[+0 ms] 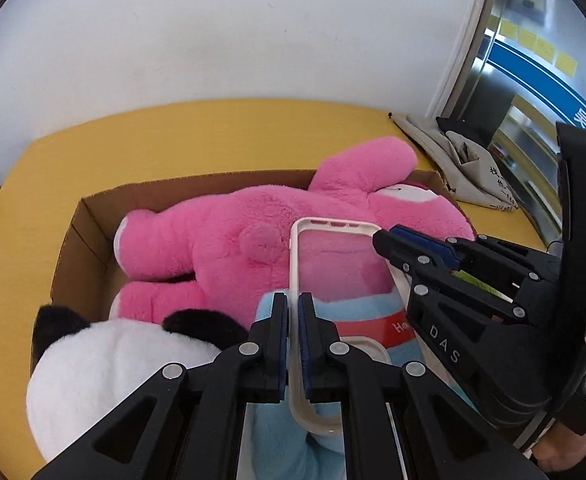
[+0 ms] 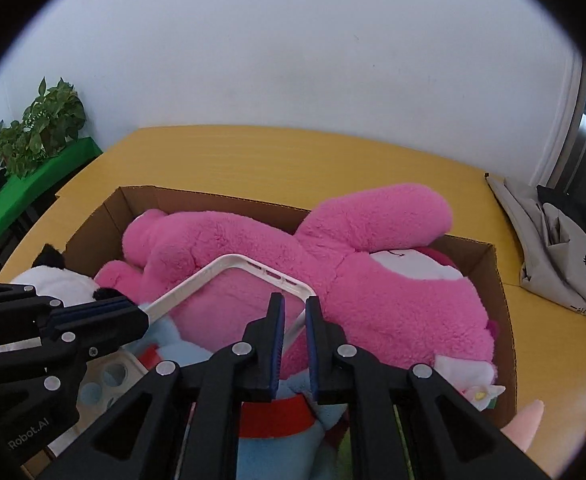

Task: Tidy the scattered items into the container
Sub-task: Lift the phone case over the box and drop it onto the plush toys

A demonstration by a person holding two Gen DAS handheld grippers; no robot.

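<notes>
A clear phone case with a white rim (image 1: 295,256) (image 2: 197,286) hangs above the open cardboard box (image 1: 69,240) (image 2: 493,264). My left gripper (image 1: 293,300) is shut on its left long edge. My right gripper (image 2: 295,306) is shut on its right edge near the top corner; it also shows in the left wrist view (image 1: 381,240). A big pink plush (image 1: 221,236) (image 2: 373,280) fills the box. A panda plush (image 1: 105,364) (image 2: 53,280) and a light blue plush with a red band (image 1: 365,320) (image 2: 269,420) lie at the near side.
The box sits on a yellow table (image 1: 213,136) (image 2: 293,160) against a white wall. A grey cloth bag (image 1: 465,168) (image 2: 553,248) lies at the back right. A second white case (image 2: 109,376) lies under the left gripper. A plant (image 2: 41,128) stands far left.
</notes>
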